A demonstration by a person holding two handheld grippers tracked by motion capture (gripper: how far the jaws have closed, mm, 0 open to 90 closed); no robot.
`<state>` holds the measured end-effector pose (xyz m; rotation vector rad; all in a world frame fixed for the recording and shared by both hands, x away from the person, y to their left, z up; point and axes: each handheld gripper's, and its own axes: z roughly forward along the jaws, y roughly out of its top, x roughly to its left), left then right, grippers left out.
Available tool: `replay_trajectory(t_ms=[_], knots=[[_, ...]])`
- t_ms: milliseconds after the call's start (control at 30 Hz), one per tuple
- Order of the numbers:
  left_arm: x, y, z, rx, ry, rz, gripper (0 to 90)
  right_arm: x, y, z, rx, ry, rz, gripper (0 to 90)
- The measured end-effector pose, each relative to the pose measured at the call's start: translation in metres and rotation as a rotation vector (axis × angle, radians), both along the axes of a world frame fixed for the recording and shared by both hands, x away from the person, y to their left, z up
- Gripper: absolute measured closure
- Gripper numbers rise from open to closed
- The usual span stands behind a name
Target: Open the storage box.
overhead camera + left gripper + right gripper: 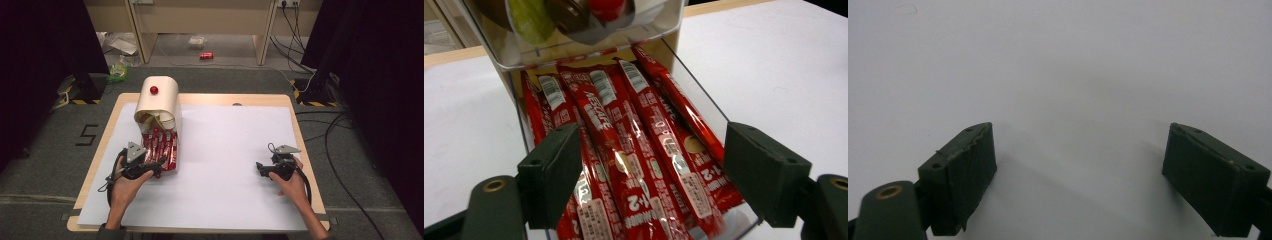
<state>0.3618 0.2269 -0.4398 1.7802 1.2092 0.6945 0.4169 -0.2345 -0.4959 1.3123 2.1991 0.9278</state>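
A cream dispenser box (157, 100) with a red knob (153, 90) stands at the table's back left. Its clear drawer (704, 107) is pulled out toward me, and several red stick sachets (634, 150) lie lengthwise in it. My left gripper (151, 167) is at the drawer's front end. In the left gripper view, my left gripper (656, 175) is open wide, its jaws on either side of the sachets and gripping nothing. My right gripper (265, 169) rests at the right over the white sheet; in its own view my right gripper (1080, 185) is open with only bare sheet between its jaws.
A white sheet (230, 150) covers most of the wooden table (295, 107). Above the drawer, a clear compartment (574, 25) holds green, brown and red items. Cables (335, 145) run over the floor at the right, and a red can (206, 55) lies beyond the table.
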Motion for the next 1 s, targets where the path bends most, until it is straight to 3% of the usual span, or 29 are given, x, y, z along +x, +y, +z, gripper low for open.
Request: replay_trajectory(t_ms=[1000], knots=[[0.029,0.002,0.002,0.005,0.03,0.048,31.9,0.0,0.0,0.0,0.002,0.0,0.001,14.1]])
